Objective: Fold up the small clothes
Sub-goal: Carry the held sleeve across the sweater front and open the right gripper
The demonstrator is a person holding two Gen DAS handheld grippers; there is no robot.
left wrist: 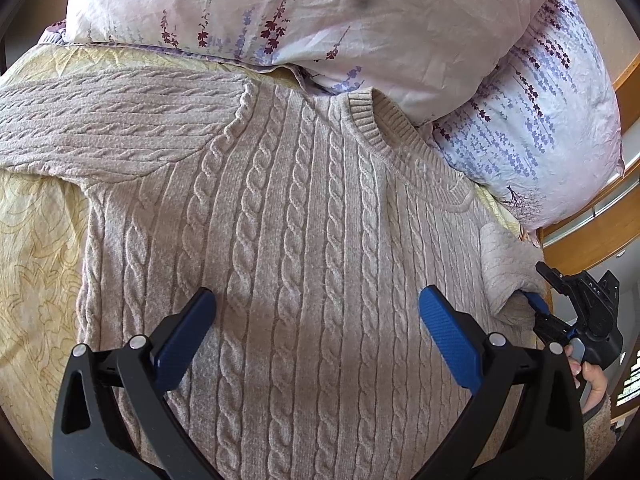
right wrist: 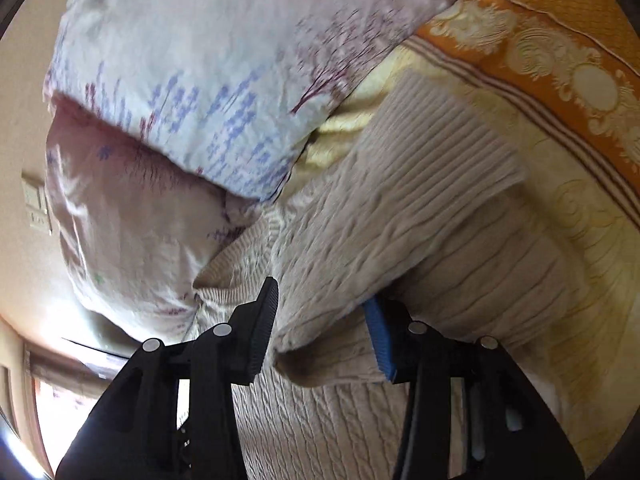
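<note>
Left claw (left wrist: 316,312): spread wide, nothing between its blue pads, hovering over the lower chest of the sweater.
Right claw (right wrist: 320,320): jaws partly apart with a fold of sleeve lying between them; one blue pad sits against the knit, the other stands clear, so the cloth looks let go rather than pinched.
Right claw seen from the left: at the sweater's right edge (left wrist: 538,308), a hand (left wrist: 592,376) behind it on the handle.
Sleeve (right wrist: 420,200): folded in over the body, its ribbed cuff pointing toward the yellow bedcover.
Sweater (left wrist: 304,208): beige cable knit, lying flat, round ribbed neck toward the pillows, the other sleeve stretched out flat to the left side.
Where it lies: on the bedcover (left wrist: 36,248) of a bed, its collar touching the flowered pillows (left wrist: 360,20).
Step in hand: by my reading, the first sleeve fold is being laid down on the right side.
Progress: early; one sleeve in, the other not yet folded, the body still full length.
Next move calls for: the right claw to draw clear without dragging the sleeve, then a pinch on the far sleeve near its cuff to carry it across.
Handling: thick, soft knit; it should hold a fold but can bunch if pulled sideways.
Risk: the pillow edge overlapping the collar may catch the cloth.
</note>
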